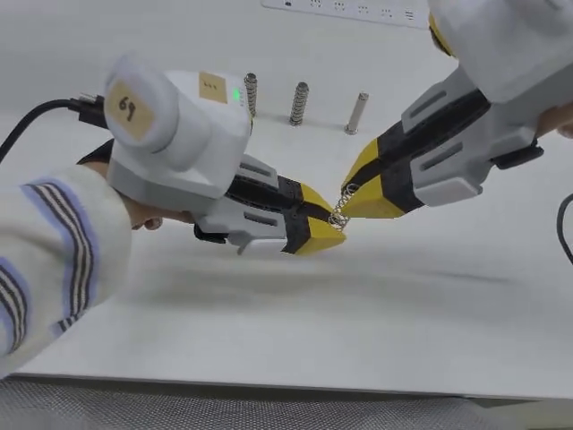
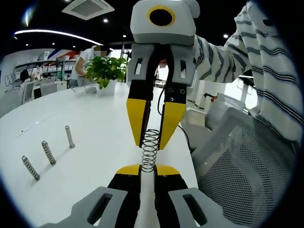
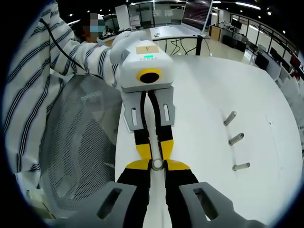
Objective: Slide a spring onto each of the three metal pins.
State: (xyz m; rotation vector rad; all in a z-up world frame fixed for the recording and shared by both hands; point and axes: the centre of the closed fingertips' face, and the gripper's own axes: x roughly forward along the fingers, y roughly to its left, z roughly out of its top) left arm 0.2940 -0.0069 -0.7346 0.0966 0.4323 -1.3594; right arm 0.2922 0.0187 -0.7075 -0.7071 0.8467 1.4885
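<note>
A small metal spring (image 1: 341, 206) hangs above the white table between the two yellow-tipped grippers. My left gripper (image 1: 329, 226) comes in from the left and is shut on the spring's lower end (image 2: 148, 159). My right gripper (image 1: 352, 199) reaches down from the upper right, its fingers (image 2: 137, 118) closed against the spring's upper coils. In the right gripper view the spring (image 3: 157, 164) appears end-on as a ring between the jaw tips. At the back stand three pins: two wear springs (image 1: 251, 94) (image 1: 299, 103) and the rightmost pin (image 1: 357, 114) is bare.
A white power strip (image 1: 349, 7) lies along the table's far edge. The table's front edge (image 1: 269, 383) runs near me, with a mesh chair (image 2: 237, 156) beside it. A potted plant (image 2: 107, 71) stands far down the table.
</note>
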